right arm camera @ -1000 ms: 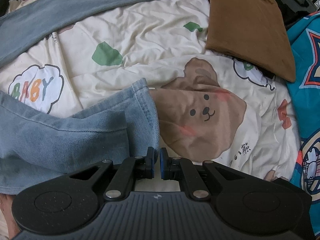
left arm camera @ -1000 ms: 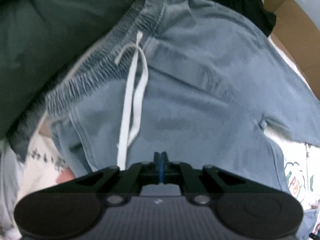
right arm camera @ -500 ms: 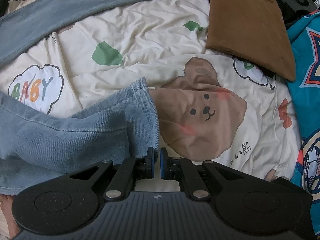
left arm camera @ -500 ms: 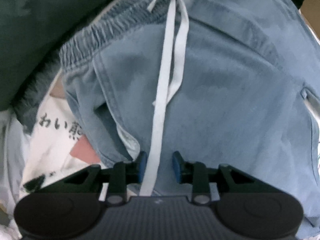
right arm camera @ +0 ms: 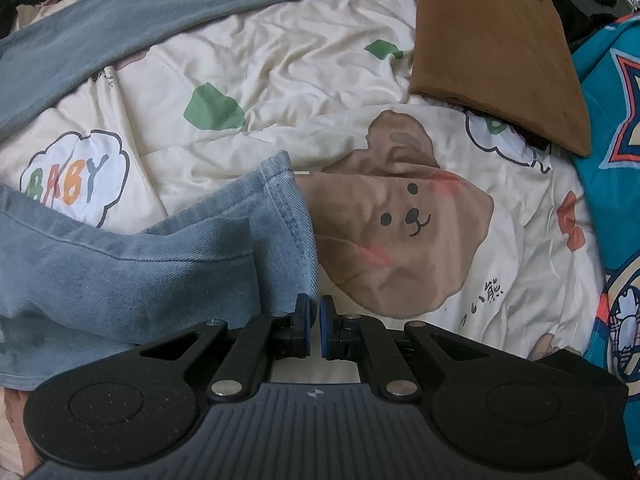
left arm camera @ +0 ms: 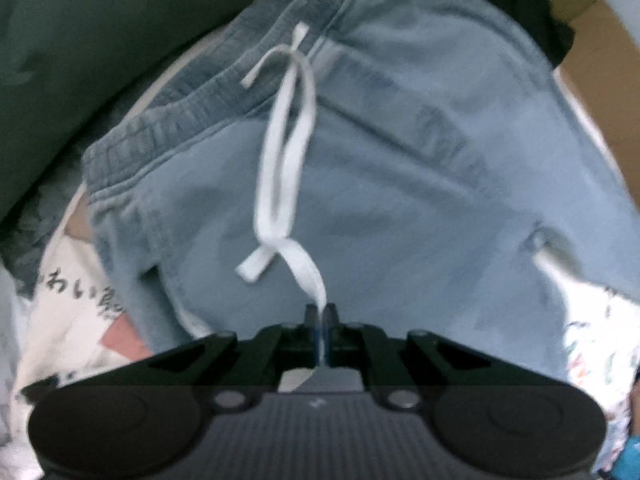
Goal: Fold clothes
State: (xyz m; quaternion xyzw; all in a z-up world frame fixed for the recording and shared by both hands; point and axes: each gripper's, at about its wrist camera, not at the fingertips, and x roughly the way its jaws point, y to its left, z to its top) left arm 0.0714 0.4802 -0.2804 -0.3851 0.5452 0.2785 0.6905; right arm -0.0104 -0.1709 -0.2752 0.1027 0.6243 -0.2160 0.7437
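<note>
A: Where are the pants (left arm camera: 400,184)?
B: Flat on the bed (right arm camera: 280,92), waistband (left arm camera: 192,120) at the far left of the left view, legs running off right; one hem (right arm camera: 288,216) lies just ahead of the right gripper (right arm camera: 315,326), the other leg (right arm camera: 160,4) stretches along the far edge.

A: Left gripper (left arm camera: 320,322)?
B: Its jaws have just been closing; they now pinch the free end of the white drawstring (left arm camera: 286,152), pads pressed together on the tape; the tape's other tail lies loose on the denim.

A: Why grab the string?
B: My guess: it trails down over the front panel; folding over it would leave it sticking out, so it likely gets pulled straight or tucked toward the waistband first.

A: Right gripper?
B: Jaws drawn nearly together, a thin slit between the blue pads; nothing visibly inside; it sits at the near corner of the hem, pointing down; touching the denim or just beside it, can't tell.

A: Why park it there?
B: Probably waiting by the hem, ready to take that leg once the string is sorted; could also be pinning the cloth; not clear.

A: Anything else around?
B: Brown pillow (right arm camera: 500,48) far right, clear of the pants; dark green cloth (left arm camera: 100,40) far left beside the waistband; cardboard (left arm camera: 600,92) far right in the left view.

A: Progress?
B: Early; pants look spread, no fold made yet.
</note>
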